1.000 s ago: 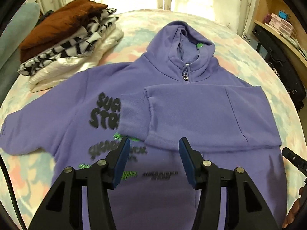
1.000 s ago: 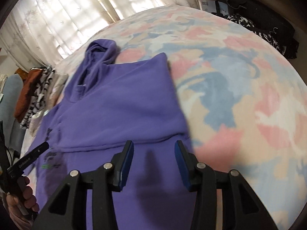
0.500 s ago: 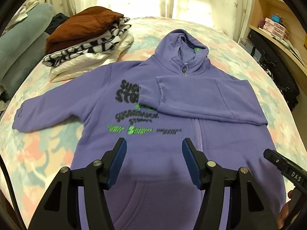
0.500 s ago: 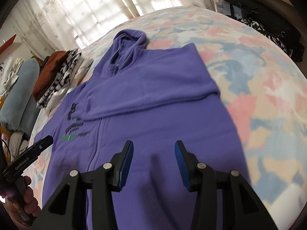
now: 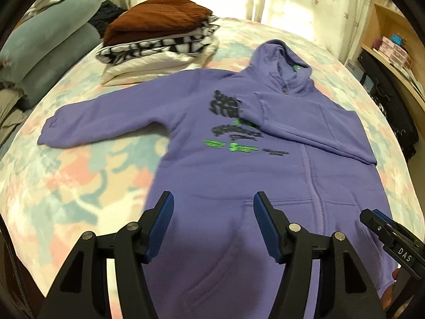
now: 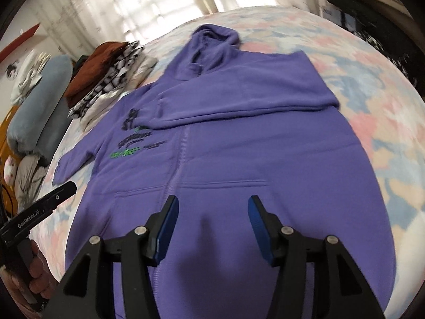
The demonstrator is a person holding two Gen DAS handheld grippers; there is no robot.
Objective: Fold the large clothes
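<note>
Two tools over hem end of purple hoodie (image 5: 217, 164) | L tool (image 5: 212, 228) jaws apart, just been widening, nothing between | R tool (image 6: 212, 226) same (its tip shows in L view) | hoodie flat, face up on bed (image 5: 79, 170), one sleeve folded across chest, other out sideways | folded pile (image 5: 159, 45) by hood

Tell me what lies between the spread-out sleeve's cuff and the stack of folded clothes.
Nothing: only bare pastel bedspread separates the purple hoodie's outstretched sleeve from the folded stack. The left wrist view shows it best.
</note>
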